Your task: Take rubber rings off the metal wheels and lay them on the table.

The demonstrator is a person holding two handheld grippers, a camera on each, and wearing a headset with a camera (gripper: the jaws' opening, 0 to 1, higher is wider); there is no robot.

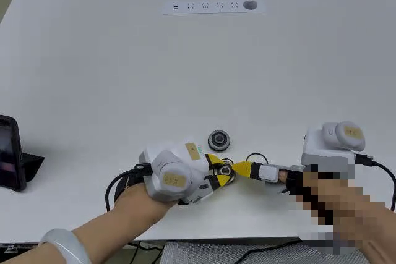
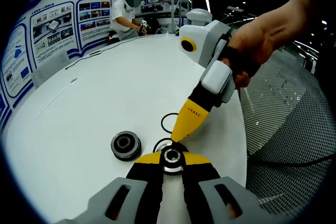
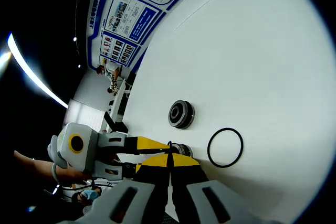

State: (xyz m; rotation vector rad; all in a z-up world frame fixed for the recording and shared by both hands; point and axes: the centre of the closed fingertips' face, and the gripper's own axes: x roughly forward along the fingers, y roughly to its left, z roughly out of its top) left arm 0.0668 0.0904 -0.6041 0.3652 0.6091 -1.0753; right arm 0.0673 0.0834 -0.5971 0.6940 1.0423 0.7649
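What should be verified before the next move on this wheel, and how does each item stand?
1. Left gripper clamped on the held wheel: ok.
2. Right gripper tips at that wheel's edge, jaws closed together: ok.
3. Held wheel's rubber ring actually caught by the right tips: cannot tell.
4. Loose ring lying flat on the table, apart from both wheels: ok.
5. Second wheel, black ring on, standing clear of both grippers: ok.
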